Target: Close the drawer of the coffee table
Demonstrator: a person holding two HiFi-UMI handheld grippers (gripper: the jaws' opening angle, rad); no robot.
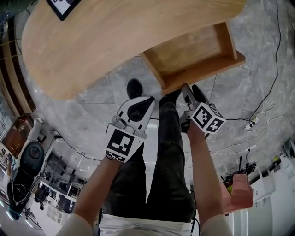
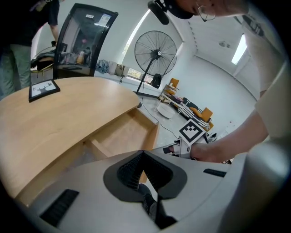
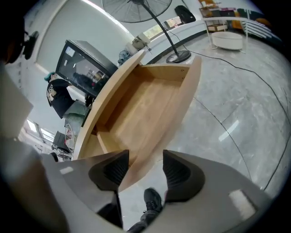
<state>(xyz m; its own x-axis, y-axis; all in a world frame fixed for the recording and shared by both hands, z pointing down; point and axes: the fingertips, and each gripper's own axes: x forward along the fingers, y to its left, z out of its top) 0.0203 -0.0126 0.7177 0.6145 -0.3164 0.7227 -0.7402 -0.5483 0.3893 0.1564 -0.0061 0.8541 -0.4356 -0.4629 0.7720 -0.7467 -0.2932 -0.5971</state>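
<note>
The coffee table [image 1: 106, 37] has a pale wooden top, and its drawer [image 1: 193, 50] stands pulled out toward me with nothing inside. My left gripper [image 1: 148, 100] hangs over the floor near the table's edge, left of the drawer, its jaws shut on nothing. In the left gripper view the drawer [image 2: 125, 134] lies beyond the closed left gripper [image 2: 143, 154]. My right gripper [image 1: 185, 88] is just in front of the drawer's front panel. In the right gripper view the right gripper [image 3: 145, 157] is open, and the drawer's front edge [image 3: 154, 136] shows through the gap, untouched.
A black-framed picture [image 1: 62, 7] lies on the tabletop. My legs and black shoes [image 1: 133, 87] stand between the grippers on the grey marble floor. Cables and a power strip [image 1: 252, 123] lie to the right. A standing fan [image 2: 155, 52] is beyond the table.
</note>
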